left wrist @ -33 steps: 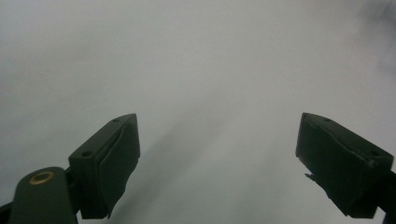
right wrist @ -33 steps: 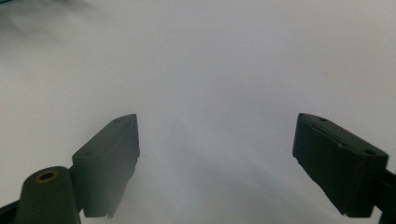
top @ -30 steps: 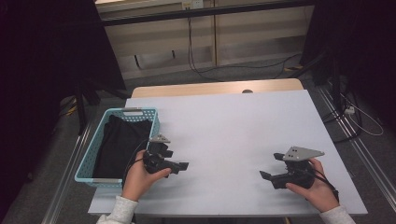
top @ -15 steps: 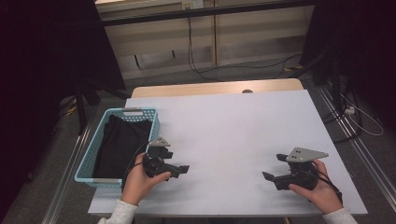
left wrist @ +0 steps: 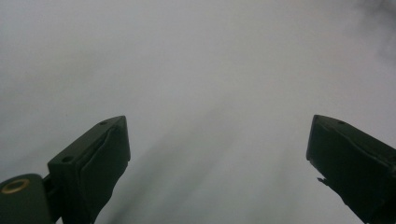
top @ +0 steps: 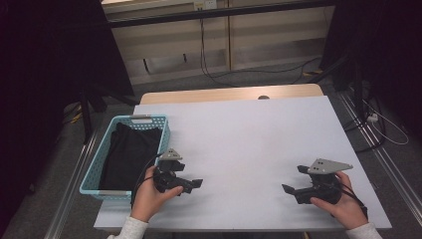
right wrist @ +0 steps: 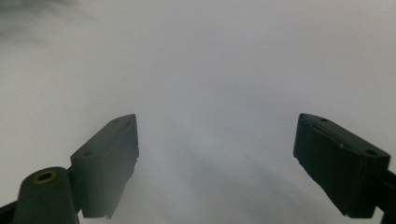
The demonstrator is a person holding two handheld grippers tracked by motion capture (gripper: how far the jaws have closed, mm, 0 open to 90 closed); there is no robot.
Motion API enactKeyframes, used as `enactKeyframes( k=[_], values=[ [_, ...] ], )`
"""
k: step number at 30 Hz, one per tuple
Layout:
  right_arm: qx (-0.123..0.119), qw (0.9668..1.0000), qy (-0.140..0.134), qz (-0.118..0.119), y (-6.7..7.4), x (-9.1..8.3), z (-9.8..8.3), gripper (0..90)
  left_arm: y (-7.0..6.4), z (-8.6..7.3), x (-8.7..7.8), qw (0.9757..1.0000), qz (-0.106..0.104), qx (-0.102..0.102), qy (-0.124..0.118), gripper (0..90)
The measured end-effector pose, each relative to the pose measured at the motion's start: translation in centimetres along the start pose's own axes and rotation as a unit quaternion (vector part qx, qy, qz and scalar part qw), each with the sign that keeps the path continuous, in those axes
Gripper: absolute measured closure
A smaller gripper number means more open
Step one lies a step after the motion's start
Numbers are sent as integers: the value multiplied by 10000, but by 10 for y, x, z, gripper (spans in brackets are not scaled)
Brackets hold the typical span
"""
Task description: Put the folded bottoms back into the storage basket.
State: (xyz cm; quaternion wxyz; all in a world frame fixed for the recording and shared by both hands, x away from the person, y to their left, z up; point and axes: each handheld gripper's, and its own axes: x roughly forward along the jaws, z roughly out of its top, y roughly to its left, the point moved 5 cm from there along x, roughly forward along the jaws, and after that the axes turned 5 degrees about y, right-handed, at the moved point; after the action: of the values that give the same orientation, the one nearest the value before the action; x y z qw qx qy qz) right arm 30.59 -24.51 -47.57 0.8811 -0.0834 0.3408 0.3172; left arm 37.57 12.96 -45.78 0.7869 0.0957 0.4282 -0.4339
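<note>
No writing is readable. A turquoise basket (top: pixel 93 172) just beside the left gripper (top: pixel 191 183) holds black cloth (top: pixel 128 154); its jaws have just been opening, empty. The right gripper (top: pixel 292 185) is spread, empty.

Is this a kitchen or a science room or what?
Probably a lab or workshop, not a kitchen. A plain white table stands among dark curtains, cables trail over the floor, and a person holds two grippers beside a basket of black cloth.
</note>
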Motion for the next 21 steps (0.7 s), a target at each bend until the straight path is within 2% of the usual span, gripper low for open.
enactKeyframes(
  k=[5, 21],
  values=[
    [-25, 10000, 7, -12, 0, -1, -1, 137, 0, -3, 1, 10000, -2, 14, 59, 61],
    [-9, 10000, 4, -25, -2, -6, -5, 137, 1, -5, -1, 10000, 58, 21, -28, 61]
  ],
)
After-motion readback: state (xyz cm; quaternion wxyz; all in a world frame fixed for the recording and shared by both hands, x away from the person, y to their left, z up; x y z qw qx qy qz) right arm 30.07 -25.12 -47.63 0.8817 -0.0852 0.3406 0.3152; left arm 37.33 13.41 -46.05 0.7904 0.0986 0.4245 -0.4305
